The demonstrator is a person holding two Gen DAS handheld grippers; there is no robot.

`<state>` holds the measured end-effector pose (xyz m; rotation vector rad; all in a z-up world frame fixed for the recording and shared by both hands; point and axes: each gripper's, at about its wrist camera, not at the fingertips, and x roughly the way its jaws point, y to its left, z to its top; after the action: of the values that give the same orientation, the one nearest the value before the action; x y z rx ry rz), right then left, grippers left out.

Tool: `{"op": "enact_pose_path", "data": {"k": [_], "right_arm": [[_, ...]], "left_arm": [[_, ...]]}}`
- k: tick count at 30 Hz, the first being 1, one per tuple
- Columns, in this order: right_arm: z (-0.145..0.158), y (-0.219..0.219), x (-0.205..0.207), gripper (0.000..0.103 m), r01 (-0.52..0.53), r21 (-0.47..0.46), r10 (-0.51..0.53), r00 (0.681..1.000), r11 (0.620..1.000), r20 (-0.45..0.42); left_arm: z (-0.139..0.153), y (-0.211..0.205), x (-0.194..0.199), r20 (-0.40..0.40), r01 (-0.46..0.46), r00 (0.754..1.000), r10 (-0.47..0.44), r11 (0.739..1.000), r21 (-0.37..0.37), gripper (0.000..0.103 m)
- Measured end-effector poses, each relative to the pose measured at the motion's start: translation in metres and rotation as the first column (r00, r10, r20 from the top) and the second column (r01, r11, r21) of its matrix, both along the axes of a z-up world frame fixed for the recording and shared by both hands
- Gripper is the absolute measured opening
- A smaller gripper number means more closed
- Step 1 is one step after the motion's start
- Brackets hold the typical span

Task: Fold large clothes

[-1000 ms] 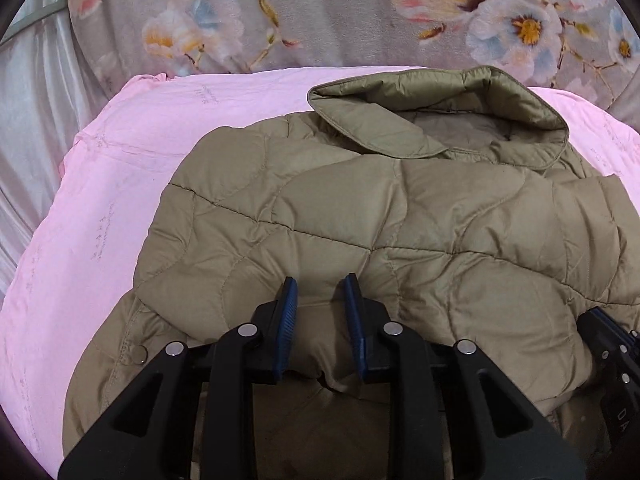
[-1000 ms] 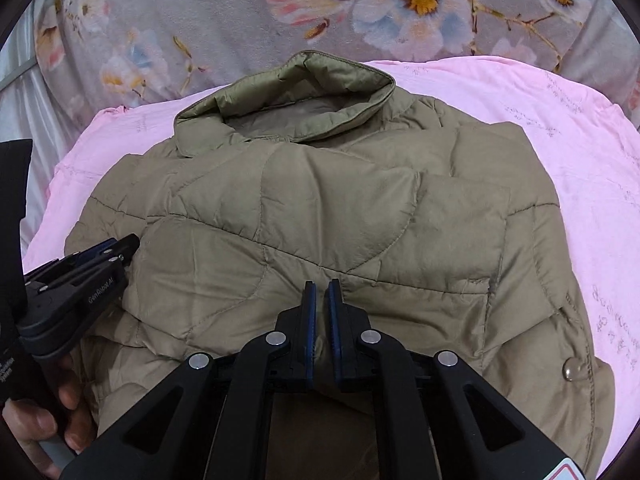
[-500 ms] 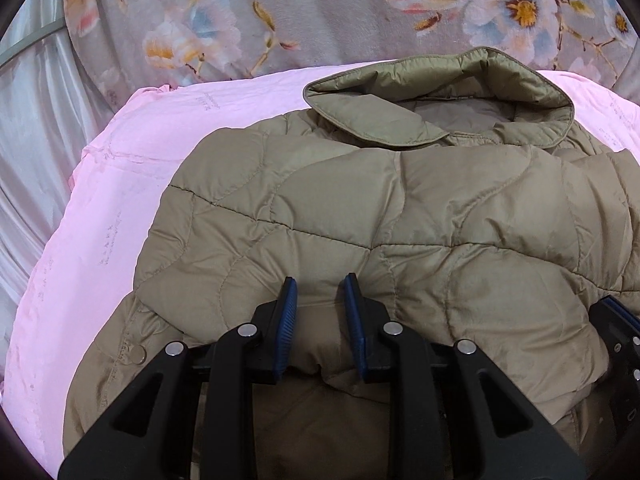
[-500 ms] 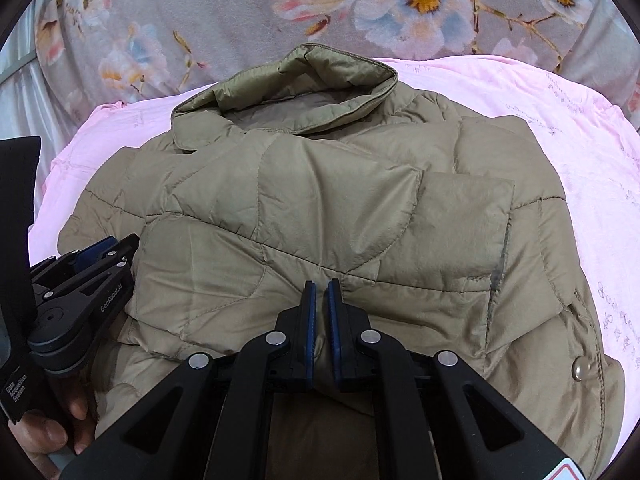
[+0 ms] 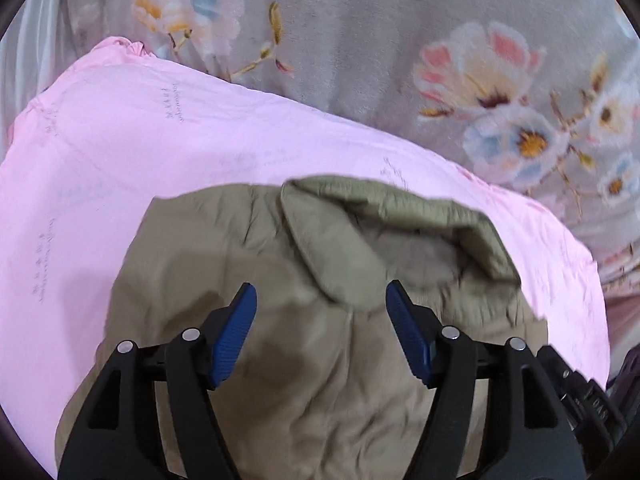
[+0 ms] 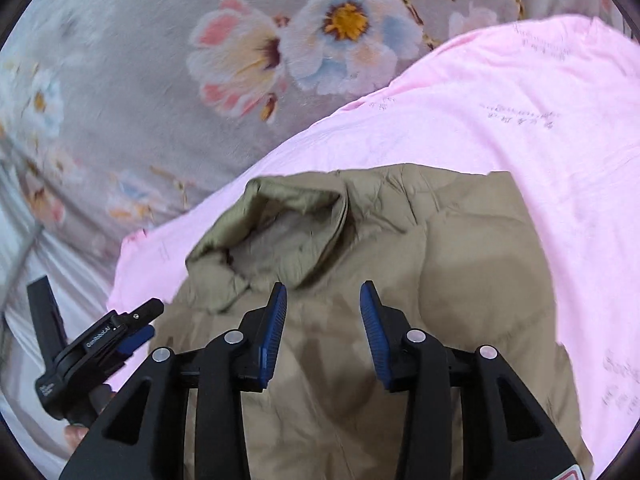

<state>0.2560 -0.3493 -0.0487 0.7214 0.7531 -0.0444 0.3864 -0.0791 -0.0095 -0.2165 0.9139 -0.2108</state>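
An olive quilted jacket (image 5: 320, 340) lies folded on a pink sheet (image 5: 140, 152), its collar (image 5: 384, 216) at the far end. It also shows in the right wrist view (image 6: 460, 280), collar (image 6: 280, 216) to the left. My left gripper (image 5: 322, 296) is open and empty, above the jacket just short of the collar. My right gripper (image 6: 323, 296) is open and empty, above the jacket beside the collar. The left gripper also shows in the right wrist view (image 6: 136, 320) at the jacket's left edge.
A grey floral blanket (image 5: 380, 40) lies beyond the pink sheet, also in the right wrist view (image 6: 160, 80). Pale shiny fabric (image 6: 48, 280) hangs at the left. The pink sheet (image 6: 540, 120) extends to the right of the jacket.
Both grippers have let go of the jacket fabric and opened wide. Both have moved forward toward the collar, and the jacket now lies folded shorter.
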Motion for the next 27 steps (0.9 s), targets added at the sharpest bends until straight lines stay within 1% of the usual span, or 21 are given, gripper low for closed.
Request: {"op": "enact_pose_path", "data": {"k": [2, 3, 4, 5, 6, 8, 9, 10, 11, 13, 15, 17, 19, 22, 25, 27], "right_arm": [[-0.013, -0.005, 0.018, 0.039, 0.002, 0.079, -0.001, 1.000, 0.997, -0.003], [-0.020, -0.004, 0.026, 0.039, -0.005, 0.116, 0.006, 1.000, 0.993, -0.006], [-0.027, -0.002, 0.032, 0.039, -0.009, 0.137, 0.011, 1.000, 0.991, -0.013], [-0.033, 0.001, 0.039, 0.039, -0.014, 0.145, 0.018, 0.999, 0.989, -0.026], [-0.040, 0.004, 0.046, 0.039, -0.025, 0.145, 0.031, 0.999, 0.989, -0.041], [-0.048, 0.015, 0.055, 0.021, -0.055, 0.119, 0.063, 0.996, 0.991, -0.058], [-0.049, 0.019, 0.058, 0.007, -0.069, 0.088, 0.075, 0.995, 0.994, -0.062], [-0.046, 0.024, 0.058, 0.006, -0.076, 0.039, 0.078, 0.995, 0.996, -0.058], [-0.042, 0.027, 0.055, 0.006, -0.080, -0.007, 0.080, 0.996, 0.997, -0.030], [-0.040, 0.033, 0.051, 0.005, -0.078, -0.096, 0.079, 0.997, 0.992, -0.003], [-0.052, 0.041, 0.053, 0.005, -0.085, -0.176, 0.077, 0.996, 0.981, -0.054], [-0.067, 0.042, 0.057, 0.002, -0.090, -0.189, 0.074, 0.993, 0.978, -0.090], [-0.073, 0.042, 0.057, 0.001, -0.091, -0.193, 0.074, 0.993, 0.977, -0.096], [-0.081, 0.042, 0.058, 0.000, -0.093, -0.215, 0.073, 0.992, 0.972, -0.103], [-0.085, 0.041, 0.058, 0.000, -0.100, -0.217, 0.079, 0.991, 0.971, -0.104], [-0.083, 0.038, 0.054, 0.000, -0.111, -0.199, 0.090, 0.989, 0.974, -0.115]], "left_arm": [[-0.009, -0.007, 0.020, -0.048, -0.010, 0.999, 0.010, 1.000, -0.010, 0.064], [-0.017, -0.010, 0.029, -0.079, -0.008, 0.997, 0.007, 1.000, -0.021, 0.062], [-0.028, -0.014, 0.038, -0.121, -0.014, 0.993, 0.011, 1.000, -0.018, 0.057], [-0.035, -0.017, 0.042, -0.141, -0.016, 0.990, 0.014, 1.000, -0.012, 0.051], [-0.042, -0.019, 0.045, -0.152, -0.015, 0.988, 0.015, 1.000, -0.001, 0.048], [-0.050, -0.025, 0.044, -0.137, -0.010, 0.990, 0.015, 0.999, 0.041, 0.048], [-0.052, -0.028, 0.042, -0.123, -0.001, 0.992, 0.009, 0.998, 0.065, 0.048], [-0.055, -0.031, 0.038, -0.105, 0.012, 0.995, -0.002, 0.995, 0.094, 0.048], [-0.056, -0.031, 0.037, -0.093, 0.022, 0.996, -0.011, 0.993, 0.113, 0.047], [-0.060, -0.034, 0.036, -0.069, 0.034, 0.997, -0.024, 0.988, 0.149, 0.047], [-0.064, -0.037, 0.032, -0.044, 0.036, 0.999, -0.028, 0.982, 0.187, 0.048], [-0.066, -0.043, 0.030, -0.026, 0.040, 0.999, -0.035, 0.972, 0.232, 0.048], [-0.067, -0.048, 0.028, -0.010, 0.042, 0.999, -0.040, 0.963, 0.264, 0.048], [-0.067, -0.051, 0.028, 0.002, 0.037, 0.999, -0.039, 0.958, 0.283, 0.048], [-0.065, -0.052, 0.027, 0.004, 0.038, 0.999, -0.041, 0.957, 0.286, 0.048], [-0.061, -0.044, 0.024, -0.006, 0.045, 0.999, -0.045, 0.969, 0.244, 0.048]]}}
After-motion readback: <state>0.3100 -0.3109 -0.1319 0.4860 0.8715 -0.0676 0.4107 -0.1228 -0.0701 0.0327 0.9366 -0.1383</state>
